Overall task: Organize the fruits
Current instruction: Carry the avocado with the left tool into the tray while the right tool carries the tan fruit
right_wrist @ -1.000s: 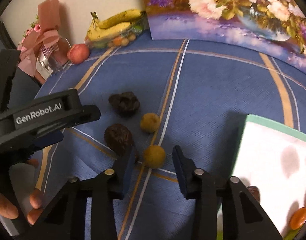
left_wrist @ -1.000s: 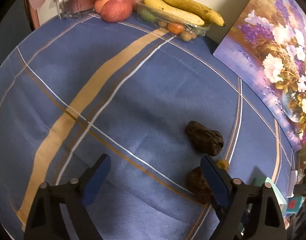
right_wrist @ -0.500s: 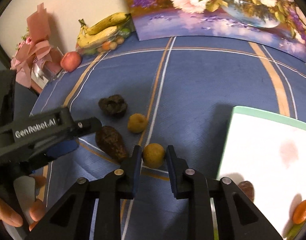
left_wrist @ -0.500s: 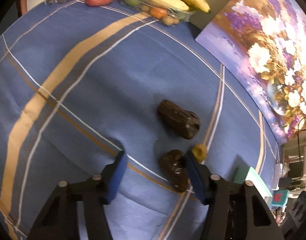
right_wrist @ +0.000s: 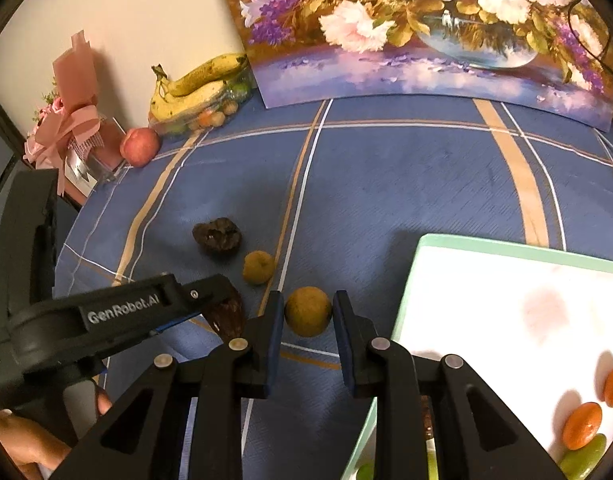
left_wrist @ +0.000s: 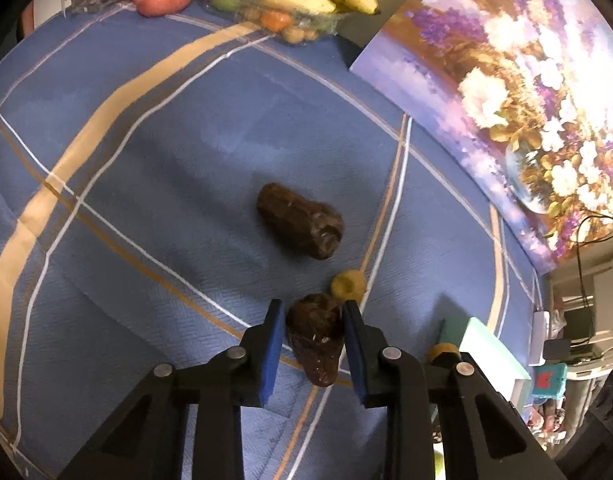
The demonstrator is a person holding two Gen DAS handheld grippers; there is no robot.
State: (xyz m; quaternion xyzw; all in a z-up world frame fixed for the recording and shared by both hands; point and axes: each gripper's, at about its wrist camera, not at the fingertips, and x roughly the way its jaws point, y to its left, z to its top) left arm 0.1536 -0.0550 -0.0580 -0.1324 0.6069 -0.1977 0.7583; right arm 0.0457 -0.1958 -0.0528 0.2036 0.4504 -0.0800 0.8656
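Note:
My left gripper (left_wrist: 313,322) is shut on a dark brown wrinkled fruit (left_wrist: 316,334) that lies on the blue cloth; it also shows in the right wrist view (right_wrist: 226,314). A second dark fruit (left_wrist: 300,220) lies beyond it, also in the right wrist view (right_wrist: 218,236). A small yellow fruit (left_wrist: 347,285) sits just past the left fingertips, seen too in the right wrist view (right_wrist: 258,267). My right gripper (right_wrist: 308,312) is shut on another round yellow fruit (right_wrist: 307,311), next to a white tray with a green rim (right_wrist: 410,280).
The tray holds orange fruits (right_wrist: 582,426) and a green one (right_wrist: 582,458). A clear box with bananas (right_wrist: 198,88), an apple (right_wrist: 140,147), a pink bouquet (right_wrist: 66,120) and a flower painting (right_wrist: 406,32) stand along the far edge.
Both grippers have moved forward and closed: the left around the near dark fruit, the right around the round yellow fruit.

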